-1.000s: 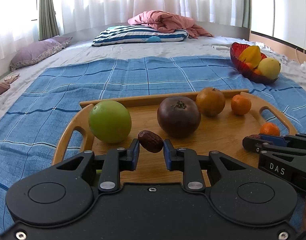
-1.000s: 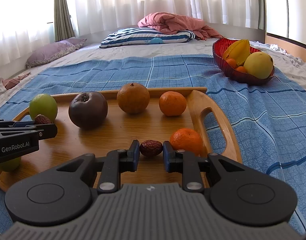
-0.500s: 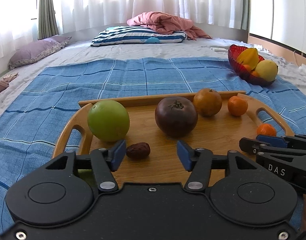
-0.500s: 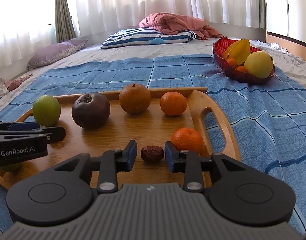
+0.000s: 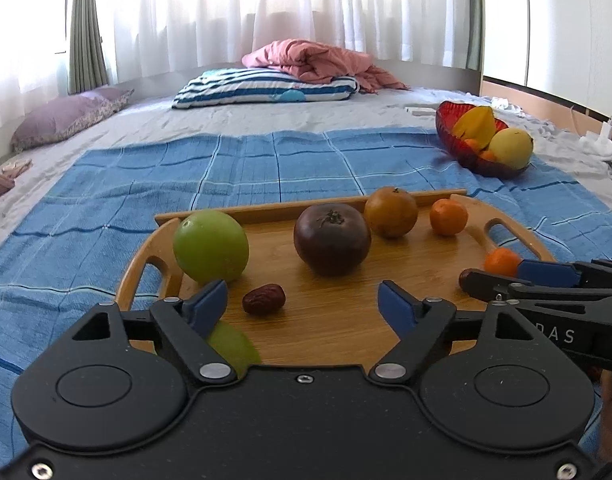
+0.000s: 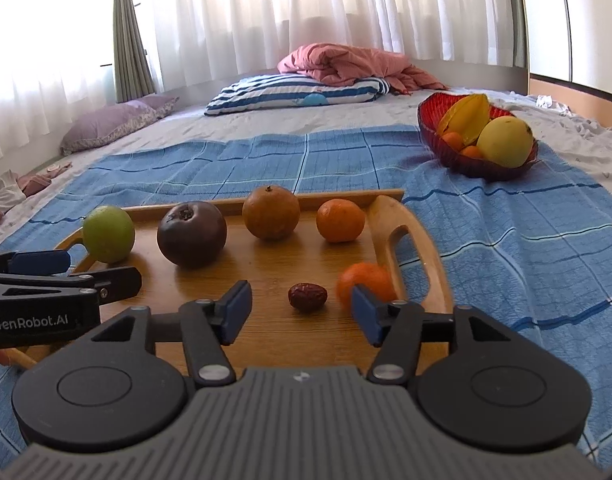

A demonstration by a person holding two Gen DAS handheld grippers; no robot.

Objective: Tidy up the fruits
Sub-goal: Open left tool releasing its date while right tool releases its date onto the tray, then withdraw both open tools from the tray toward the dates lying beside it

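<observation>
A wooden tray (image 5: 346, 332) (image 6: 274, 344) lies on a blue blanket. On it are a green apple (image 5: 211, 246) (image 6: 108, 233), a dark purple fruit (image 5: 332, 239) (image 6: 191, 234), a brownish orange (image 5: 391, 211) (image 6: 271, 212) and two small oranges (image 5: 448, 217) (image 6: 340, 220) (image 6: 364, 282). My left gripper (image 5: 304, 308) is open, with a red date (image 5: 263, 299) lying on the tray between its fingers, near the left one. My right gripper (image 6: 302, 312) is open, with a second date (image 6: 307, 297) lying on the tray between its fingers.
A red bowl (image 5: 458, 148) (image 6: 454, 156) with a starfruit, a yellow fruit and small oranges stands far right on the blanket. A striped pillow (image 5: 266, 90) and pink bedding lie at the back. A second green fruit (image 5: 232, 346) shows under my left gripper.
Both grippers have opened and let go of their dates, which now lie on the tray. Both grippers have drawn back a little.
</observation>
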